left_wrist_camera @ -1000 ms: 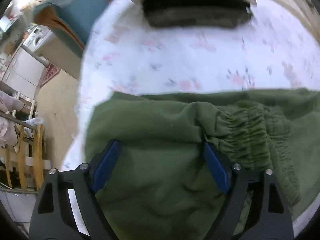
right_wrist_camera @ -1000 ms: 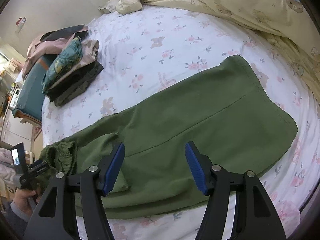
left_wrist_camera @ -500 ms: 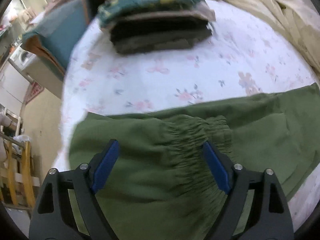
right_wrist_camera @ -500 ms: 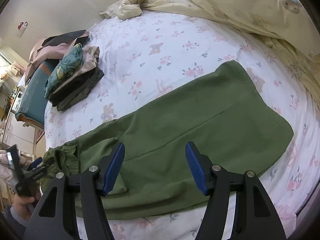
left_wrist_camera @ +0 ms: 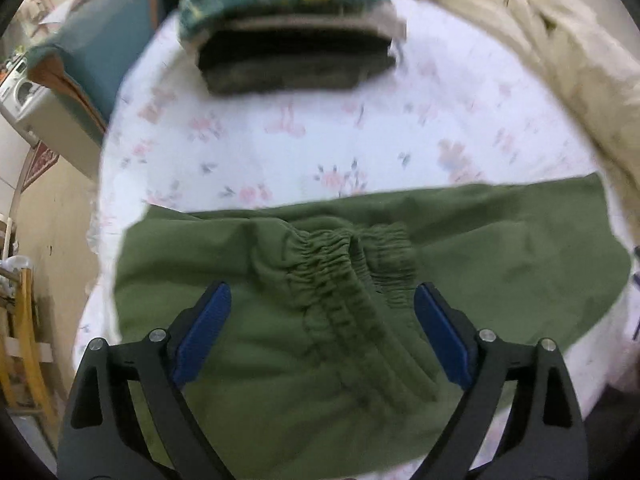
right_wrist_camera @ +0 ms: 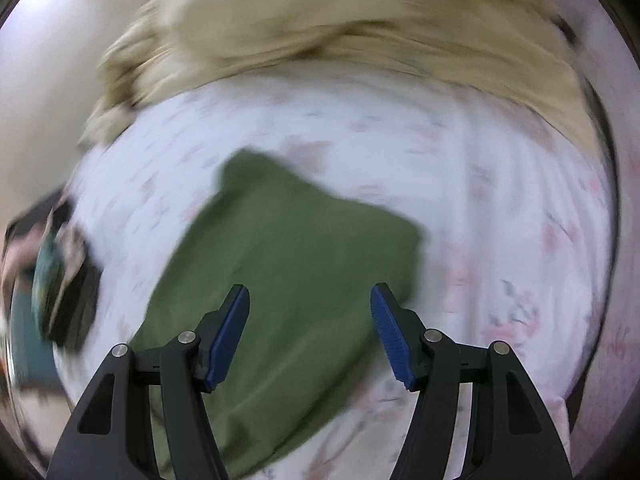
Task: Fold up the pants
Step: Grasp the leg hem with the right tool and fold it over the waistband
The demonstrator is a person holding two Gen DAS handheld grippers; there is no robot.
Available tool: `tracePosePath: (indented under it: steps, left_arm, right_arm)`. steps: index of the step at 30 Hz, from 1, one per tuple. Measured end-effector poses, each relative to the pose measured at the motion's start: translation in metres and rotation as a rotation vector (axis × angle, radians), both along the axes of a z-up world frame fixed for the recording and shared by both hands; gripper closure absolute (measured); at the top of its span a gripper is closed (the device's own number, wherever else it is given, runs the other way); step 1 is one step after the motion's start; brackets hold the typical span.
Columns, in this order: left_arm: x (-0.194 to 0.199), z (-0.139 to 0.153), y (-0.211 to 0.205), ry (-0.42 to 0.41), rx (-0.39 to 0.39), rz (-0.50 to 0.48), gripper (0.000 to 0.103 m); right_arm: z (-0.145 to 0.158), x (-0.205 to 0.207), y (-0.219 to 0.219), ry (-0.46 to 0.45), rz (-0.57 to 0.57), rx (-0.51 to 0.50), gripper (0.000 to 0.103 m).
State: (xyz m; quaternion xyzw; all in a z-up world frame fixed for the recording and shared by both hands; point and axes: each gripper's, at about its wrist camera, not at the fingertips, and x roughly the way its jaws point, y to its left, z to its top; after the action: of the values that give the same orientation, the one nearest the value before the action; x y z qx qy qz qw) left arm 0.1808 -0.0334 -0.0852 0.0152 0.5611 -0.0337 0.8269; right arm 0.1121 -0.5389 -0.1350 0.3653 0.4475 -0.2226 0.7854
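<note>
Olive-green fleece pants (left_wrist_camera: 500,248) lie flat on the floral bedsheet (left_wrist_camera: 304,132) of a bed, waist end toward the folded clothes stack (left_wrist_camera: 292,40) side and leg hems toward the cream duvet (right_wrist_camera: 360,20); your left gripper (left_wrist_camera: 322,316) hovers above the gathered elastic waistband (left_wrist_camera: 352,264), its blue jaws having just been opening and now spread wide with the cloth below them, not pinched. Your right gripper (right_wrist_camera: 310,320) hangs over the leg end (right_wrist_camera: 280,248), jaws parted and empty, the view smeared by motion. The long axis of the garment runs across the left view from waistband to hems, and in the right view it slants up from lower left to the squared hem corners. Expect the fabric to be soft, limp and light, likely to sag and drag on the sheet rather than slide cleanly; you would do best to take it at the thick bunched waistband with the left and at the doubled hem edge (right_wrist_camera: 412,236) with the right, where the layers give the pads something to bite
</note>
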Motion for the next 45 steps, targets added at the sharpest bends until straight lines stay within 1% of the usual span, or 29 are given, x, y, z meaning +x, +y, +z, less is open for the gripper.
tracePosePath:
  steps: [2, 4, 6, 8, 11, 13, 14, 16, 17, 18, 20, 22, 24, 25, 27, 29, 30, 31, 32, 35, 37, 38, 39, 40, 41, 42, 43, 44, 45]
  left_arm:
    - [-0.008, 0.014, 0.009, -0.007, -0.008, 0.014, 0.012]
    - [-0.013, 0.020, 0.026, -0.011, -0.041, 0.053, 0.012]
    - [-0.017, 0.020, 0.041, -0.024, -0.078, 0.086, 0.012]
    - [-0.022, 0.018, 0.050, -0.032, -0.091, 0.117, 0.012]
    - [-0.017, 0.010, 0.058, 0.000, -0.123, 0.167, 0.012]
    - [-0.015, 0.009, 0.062, 0.014, -0.173, 0.195, 0.012]
    - [-0.014, 0.009, 0.064, 0.018, -0.179, 0.200, 0.012]
    - [-0.014, 0.010, 0.067, 0.017, -0.179, 0.210, 0.012]
    - [-0.014, 0.011, 0.068, 0.017, -0.184, 0.214, 0.012]
    - [-0.012, 0.011, 0.070, 0.016, -0.189, 0.218, 0.012]
    - [-0.011, 0.013, 0.073, 0.008, -0.184, 0.226, 0.012]
    - [-0.011, 0.015, 0.077, -0.001, -0.186, 0.233, 0.012]
    - [-0.012, 0.018, 0.082, -0.011, -0.195, 0.244, 0.012]
    - [-0.014, 0.020, 0.085, -0.017, -0.199, 0.250, 0.012]
    - [-0.017, 0.021, 0.089, -0.025, -0.197, 0.256, 0.012]
    - [-0.020, 0.020, 0.092, -0.026, -0.189, 0.259, 0.012]
    - [-0.021, 0.020, 0.094, -0.026, -0.185, 0.260, 0.012]
    - [-0.023, 0.018, 0.095, -0.024, -0.179, 0.262, 0.012]
    - [-0.024, 0.017, 0.096, -0.024, -0.175, 0.264, 0.012]
    - [-0.027, 0.015, 0.100, -0.021, -0.164, 0.271, 0.012]
    - [-0.028, 0.014, 0.102, -0.021, -0.158, 0.272, 0.012]
    - [-0.028, 0.014, 0.102, -0.021, -0.155, 0.274, 0.012]
    - [-0.029, 0.014, 0.103, -0.020, -0.156, 0.277, 0.012]
    - [-0.029, 0.013, 0.104, -0.018, -0.160, 0.277, 0.012]
    - [-0.030, 0.013, 0.104, -0.016, -0.163, 0.277, 0.012]
    - [-0.031, 0.013, 0.103, -0.013, -0.167, 0.273, 0.012]
    - [-0.031, 0.014, 0.103, -0.012, -0.170, 0.268, 0.012]
    - [-0.031, 0.014, 0.101, -0.014, -0.173, 0.262, 0.012]
    - [-0.031, 0.015, 0.100, -0.016, -0.173, 0.255, 0.012]
  right_arm:
    - [-0.007, -0.006, -0.013, 0.006, -0.064, 0.037, 0.038]
    - [-0.018, -0.009, -0.026, -0.002, -0.104, 0.125, 0.038]
    - [-0.027, -0.009, -0.034, 0.020, -0.121, 0.146, 0.038]
    - [-0.036, -0.007, -0.038, 0.026, -0.127, 0.169, 0.038]
    - [-0.049, -0.002, -0.041, 0.047, -0.115, 0.178, 0.039]
    - [-0.049, 0.003, -0.038, 0.037, -0.088, 0.152, 0.057]
    - [-0.049, 0.006, -0.036, 0.035, -0.064, 0.141, 0.071]
    - [-0.048, 0.013, -0.030, 0.025, -0.018, 0.142, 0.082]
    - [-0.045, 0.015, -0.027, 0.008, 0.001, 0.147, 0.093]
    - [-0.040, 0.017, -0.023, -0.009, 0.021, 0.139, 0.097]
    - [-0.027, 0.020, -0.016, -0.047, 0.047, 0.095, 0.099]
    - [0.002, 0.028, 0.003, -0.170, 0.135, 0.052, 0.099]
    - [0.034, 0.038, 0.036, -0.250, 0.276, -0.023, 0.099]
    - [0.045, 0.041, 0.053, -0.279, 0.340, -0.039, 0.099]
    - [0.066, 0.045, 0.098, -0.341, 0.492, -0.062, 0.099]
    - [0.081, 0.045, 0.158, -0.383, 0.673, -0.100, 0.099]
    - [0.081, 0.044, 0.177, -0.382, 0.726, -0.105, 0.099]
    - [0.078, 0.043, 0.211, -0.377, 0.817, -0.103, 0.100]
    - [0.072, 0.042, 0.231, -0.365, 0.866, -0.103, 0.100]
    - [0.026, 0.035, 0.306, -0.243, 1.044, -0.110, 0.099]
    - [-0.007, 0.026, 0.343, -0.139, 1.144, -0.107, 0.097]
    - [-0.017, 0.023, 0.353, -0.106, 1.185, -0.106, 0.094]
    - [-0.030, 0.017, 0.367, -0.064, 1.243, -0.128, 0.089]
    - [-0.037, 0.009, 0.374, -0.042, 1.274, -0.187, 0.086]
    - [-0.040, 0.005, 0.376, -0.030, 1.287, -0.208, 0.079]
    - [-0.040, 0.003, 0.376, -0.018, 1.304, -0.191, 0.068]
    - [-0.038, 0.003, 0.373, -0.020, 1.309, -0.164, 0.061]
    - [-0.032, 0.002, 0.368, -0.031, 1.301, -0.138, 0.051]
    - [-0.024, 0.001, 0.362, -0.066, 1.284, -0.104, 0.049]
